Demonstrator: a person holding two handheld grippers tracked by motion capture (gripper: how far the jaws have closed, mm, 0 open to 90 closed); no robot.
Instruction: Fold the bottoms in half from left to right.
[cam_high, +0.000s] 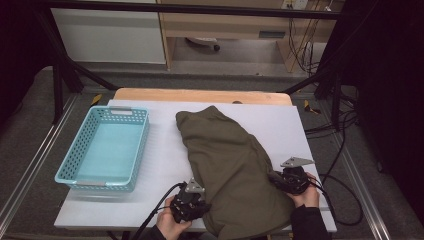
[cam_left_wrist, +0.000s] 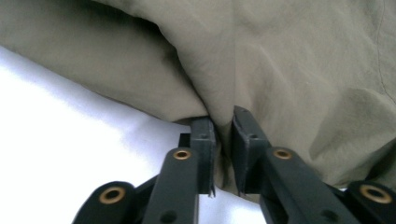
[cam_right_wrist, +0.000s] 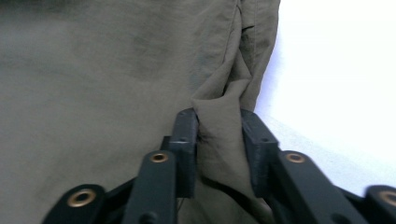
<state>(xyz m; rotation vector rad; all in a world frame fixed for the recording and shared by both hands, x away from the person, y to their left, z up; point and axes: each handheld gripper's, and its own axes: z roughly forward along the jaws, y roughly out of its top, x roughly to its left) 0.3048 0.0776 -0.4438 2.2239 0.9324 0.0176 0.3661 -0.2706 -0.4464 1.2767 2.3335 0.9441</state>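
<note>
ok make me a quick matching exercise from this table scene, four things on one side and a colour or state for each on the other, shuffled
Things:
1. basket
2. garment
3. left gripper
4. right gripper

States:
A. olive green, spread on the table
B. pinching a fold at the garment's right edge
C. turquoise, empty
D. pinching a fold at the garment's left edge

Pairs: 1-C, 2-A, 3-D, 4-B

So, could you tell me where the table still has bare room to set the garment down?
The widest bare patch of the table lies along the far right, beyond the garment. A narrower strip runs between it and the basket, whose inside is also free. The near edge is crowded: the left gripper and right gripper pinch the cloth there.
</note>
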